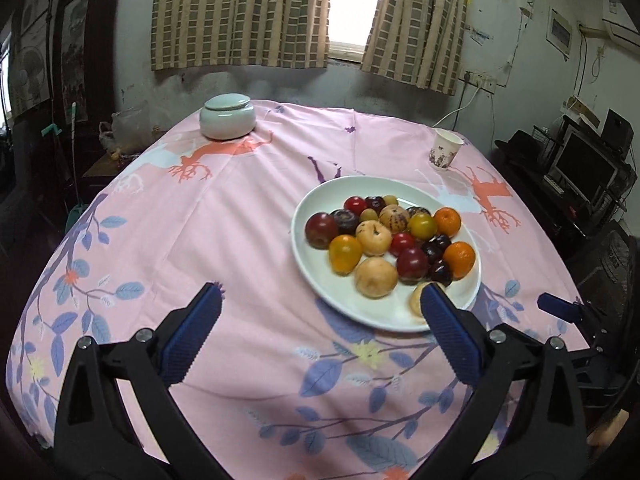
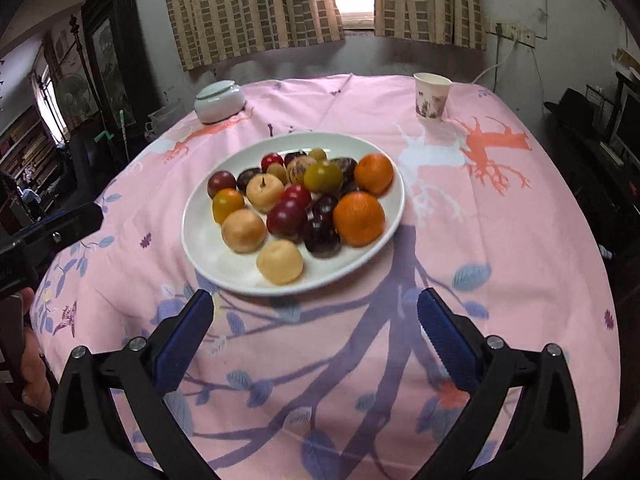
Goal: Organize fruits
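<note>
All fruits (image 2: 298,204) lie heaped on the white plate (image 2: 200,256) on the pink cloth (image 2: 500,240); left gripper (image 1: 320,308) and right gripper (image 2: 314,310) hover short of it, jaws spread, empty; fits either sorting pending or fruit already gathered.

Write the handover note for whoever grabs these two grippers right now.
Left gripper: open, holds nothing, hovering over the cloth at the near left of the plate.
Right gripper: open, holds nothing, hovering just short of the plate's near rim.
Fruits: all heaped together on the white plate: two oranges, tan pears, red and dark plums, yellow ones mixed in. None lie on the pink tablecloth.
Lidded ceramic jar and paper cup stand at the far edge.
Done or left: unclear; a mixed heap fits both a gathered pile and one awaiting sorting.
</note>
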